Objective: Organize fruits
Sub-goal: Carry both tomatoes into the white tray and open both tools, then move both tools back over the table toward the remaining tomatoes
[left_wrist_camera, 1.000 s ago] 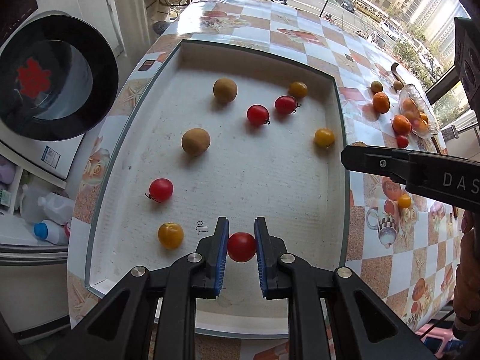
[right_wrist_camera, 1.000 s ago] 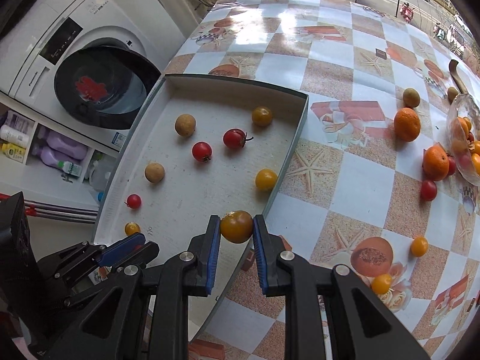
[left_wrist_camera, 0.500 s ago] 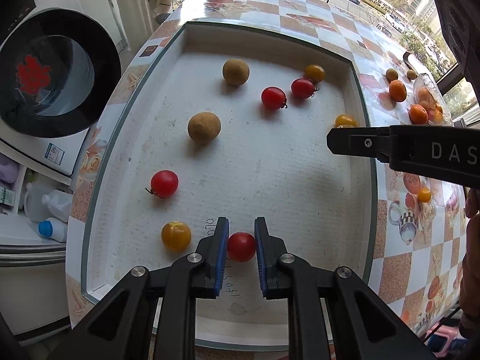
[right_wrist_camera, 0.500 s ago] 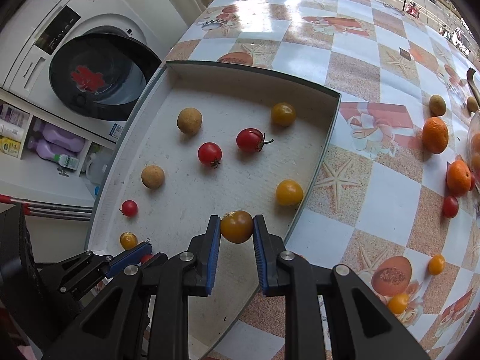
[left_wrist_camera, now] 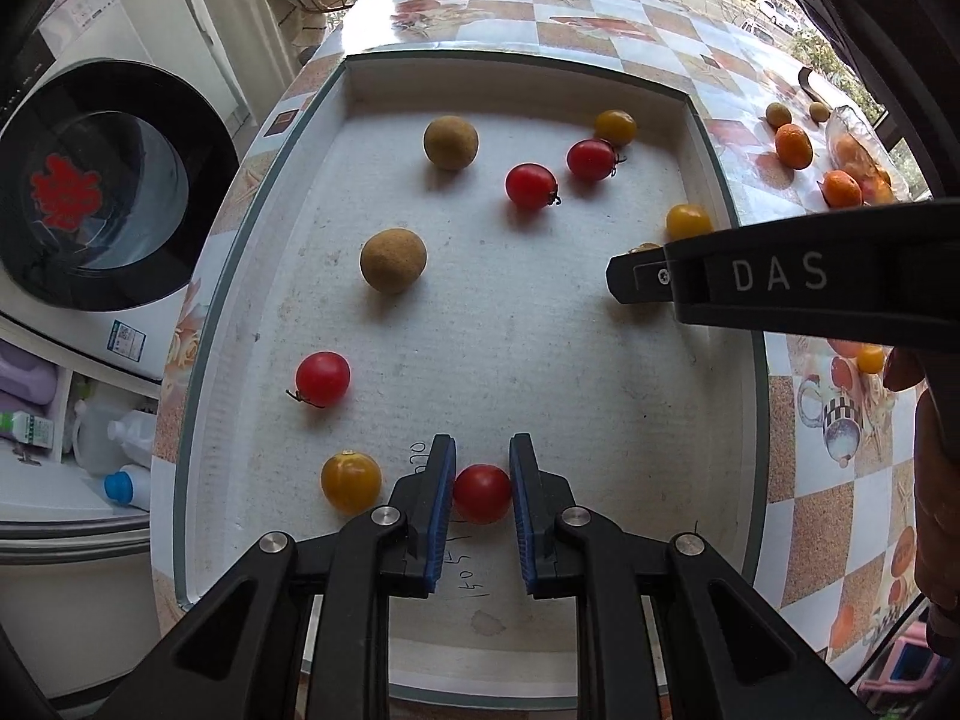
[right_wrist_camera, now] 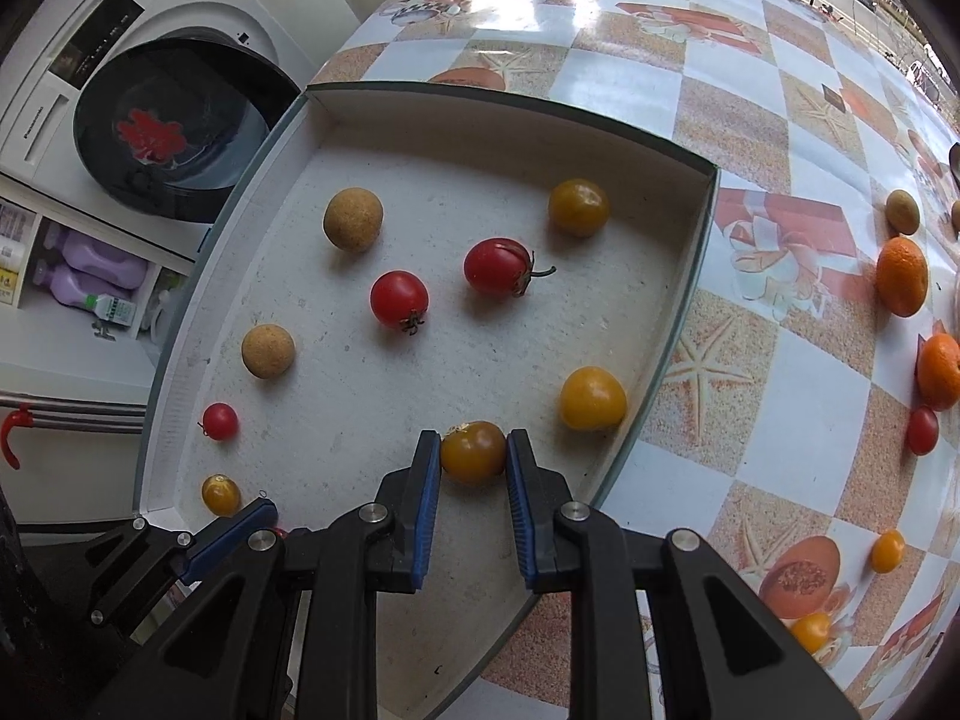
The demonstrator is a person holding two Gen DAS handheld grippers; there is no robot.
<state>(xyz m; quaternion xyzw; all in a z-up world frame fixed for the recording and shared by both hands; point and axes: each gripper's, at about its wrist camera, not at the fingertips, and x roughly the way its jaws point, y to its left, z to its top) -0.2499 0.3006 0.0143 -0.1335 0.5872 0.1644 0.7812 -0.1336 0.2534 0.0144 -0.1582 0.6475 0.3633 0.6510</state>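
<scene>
Both my tongs have moved further in over the white tray [left_wrist_camera: 714, 138] since a second ago, so it fills way more of each view now. The fruit ahead of my left tongs [left_wrist_camera: 482, 477] looks bigger too, like the two brown round fruits [left_wrist_camera: 393, 260]. My right tongs [right_wrist_camera: 474, 459] were over the tray's near-right rim before; now they're inside it, with a yellow tomato [right_wrist_camera: 593, 399] just ahead to their right. Grip hasn't changed: the left pair are still pinched snug on a red cherry tomato [left_wrist_camera: 482, 493], and the right pair are still squeezed on a dark orange tomato [right_wrist_camera: 473, 452]. Loose oranges [right_wrist_camera: 901, 276] sit on the tablecloth well off to the right.
</scene>
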